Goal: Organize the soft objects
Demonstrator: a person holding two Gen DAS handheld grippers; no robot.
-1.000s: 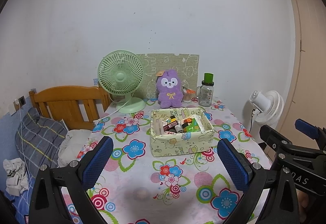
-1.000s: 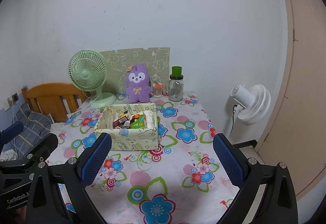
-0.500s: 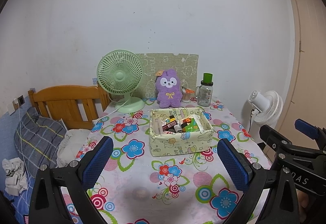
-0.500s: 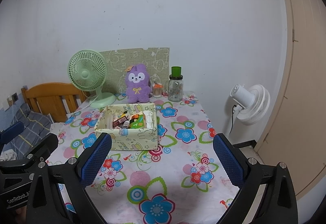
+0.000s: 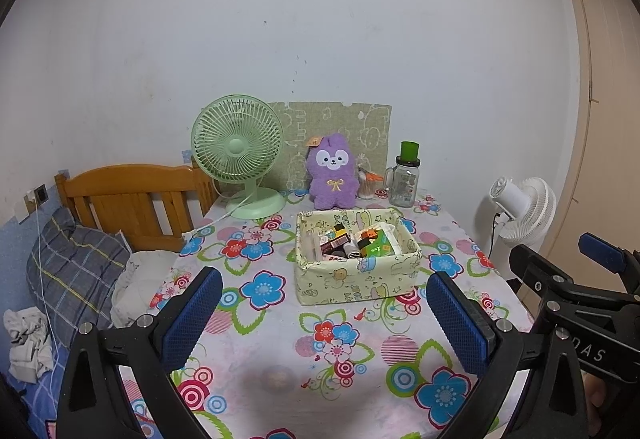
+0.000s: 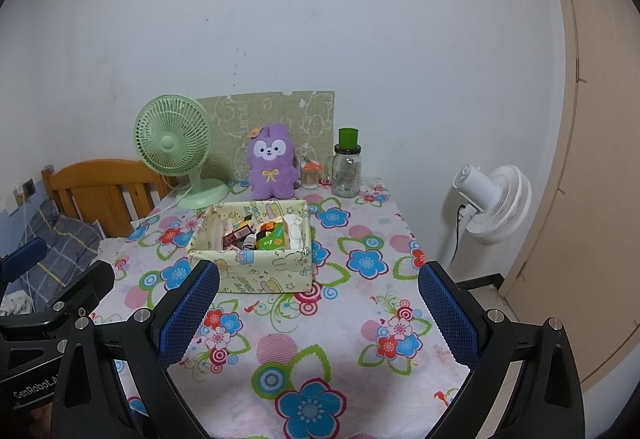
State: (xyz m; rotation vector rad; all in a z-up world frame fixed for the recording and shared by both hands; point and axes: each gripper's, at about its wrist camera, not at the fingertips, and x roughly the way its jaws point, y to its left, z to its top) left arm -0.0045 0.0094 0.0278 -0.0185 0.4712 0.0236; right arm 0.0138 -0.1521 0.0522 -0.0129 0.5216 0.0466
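Observation:
A purple plush rabbit [image 5: 332, 171] sits upright at the back of the flowered table [image 5: 280, 339], against a green board; it also shows in the right wrist view [image 6: 272, 167]. In front of it stands a fabric box [image 5: 356, 259] with small packets and toys inside, seen too in the right wrist view [image 6: 256, 247]. My left gripper [image 5: 326, 315] is open and empty, held above the table's near part, short of the box. My right gripper [image 6: 318, 311] is open and empty, held beside it on the right.
A green desk fan [image 5: 240, 159] stands back left and a glass jar with a green cup [image 5: 406, 179] back right. A wooden headboard [image 5: 132, 195], a pillow and bedding lie left of the table. A white floor fan [image 6: 492, 203] and a door stand right.
Both grippers have drifted very slightly; the scene has shifted a little in both views. Nothing has been taken hold of or moved on the table.

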